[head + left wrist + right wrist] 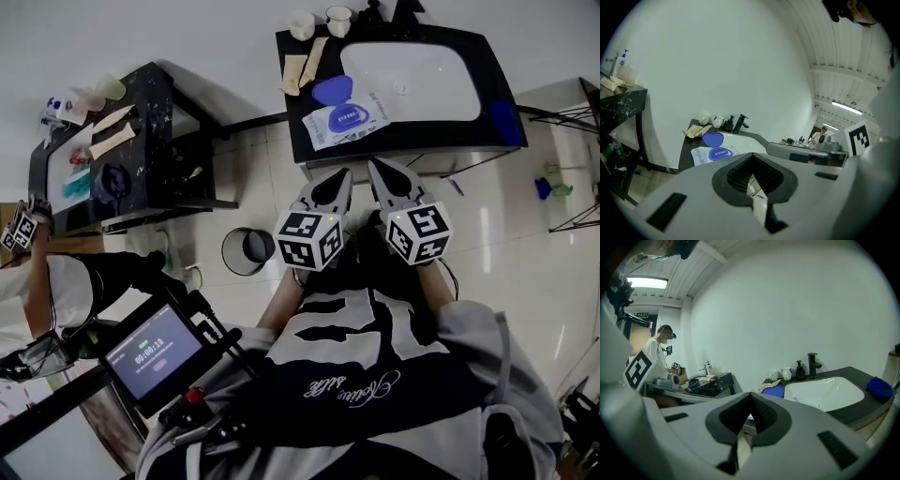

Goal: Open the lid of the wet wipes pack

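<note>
The wet wipes pack [345, 120], white with a blue oval on top, lies on the black counter [305, 141] left of the sink. A blue heart-shaped flap [333, 89] rests at its far edge, apparently the lid folded back. The left gripper view shows the pack [715, 153] and the flap [712, 139] some way ahead. My left gripper [339, 178] and right gripper [380, 173] hang side by side over the floor, short of the counter's front edge. Both are shut with nothing between the jaws. The left gripper [752, 155] and the right gripper [750, 394] show tips that meet.
A white basin [403, 80] fills the counter's right part, with a blue cloth [503, 120] at its right end. Two white cups [302, 25] and beige paper [302, 66] sit at the back left. A bin [248, 250] stands on the floor; a cluttered black table [141, 141] is left.
</note>
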